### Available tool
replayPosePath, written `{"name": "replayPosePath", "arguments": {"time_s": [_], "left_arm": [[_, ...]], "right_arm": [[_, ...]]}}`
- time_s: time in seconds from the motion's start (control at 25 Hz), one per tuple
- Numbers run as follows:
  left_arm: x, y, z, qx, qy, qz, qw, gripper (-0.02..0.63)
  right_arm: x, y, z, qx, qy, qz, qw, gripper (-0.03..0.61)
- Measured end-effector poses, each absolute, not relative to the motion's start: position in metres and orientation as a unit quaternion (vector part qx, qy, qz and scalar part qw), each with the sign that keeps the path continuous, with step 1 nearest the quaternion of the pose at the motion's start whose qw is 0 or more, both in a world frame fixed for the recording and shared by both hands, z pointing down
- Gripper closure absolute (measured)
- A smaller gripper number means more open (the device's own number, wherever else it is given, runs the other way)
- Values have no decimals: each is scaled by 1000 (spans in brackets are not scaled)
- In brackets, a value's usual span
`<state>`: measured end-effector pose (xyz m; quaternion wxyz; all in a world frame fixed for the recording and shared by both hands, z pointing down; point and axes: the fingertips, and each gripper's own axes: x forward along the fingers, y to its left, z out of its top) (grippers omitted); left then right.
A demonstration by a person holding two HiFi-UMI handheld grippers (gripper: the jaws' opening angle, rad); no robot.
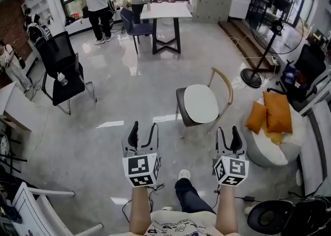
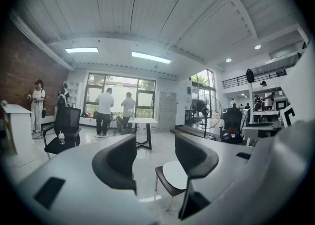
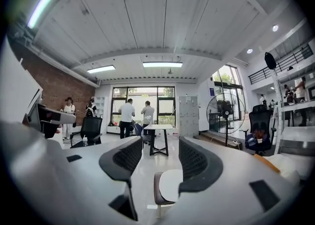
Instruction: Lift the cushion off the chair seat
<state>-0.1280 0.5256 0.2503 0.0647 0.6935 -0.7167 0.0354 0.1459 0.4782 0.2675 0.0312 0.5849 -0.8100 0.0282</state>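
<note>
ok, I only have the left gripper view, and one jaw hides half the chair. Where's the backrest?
Observer: In the head view the curved wooden backrest runs along the right side of the chair. The white cushion lies bare on the seat.
Operator: Right gripper?
Observer: The right gripper is open with nothing between its jaws, short of the chair.
Operator: Anything beside the chair?
Observer: Two orange pillows on a white seat to its right, apart from it.

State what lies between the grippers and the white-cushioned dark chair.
Bare grey floor only, head view; left gripper and right gripper stand short of the chair.
</note>
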Motion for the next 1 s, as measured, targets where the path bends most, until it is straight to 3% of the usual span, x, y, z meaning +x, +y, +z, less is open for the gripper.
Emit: {"name": "replayPosePath", "arguments": {"time_s": [0.4, 1.0], "left_arm": [[-107, 354, 231, 687, -724, 20, 55, 373], [-102, 203, 254, 688, -720, 45, 83, 373]], "right_arm": [[161, 294, 244, 572, -820, 11, 21, 342], [174, 150, 271, 582, -811, 44, 39, 342]]}}
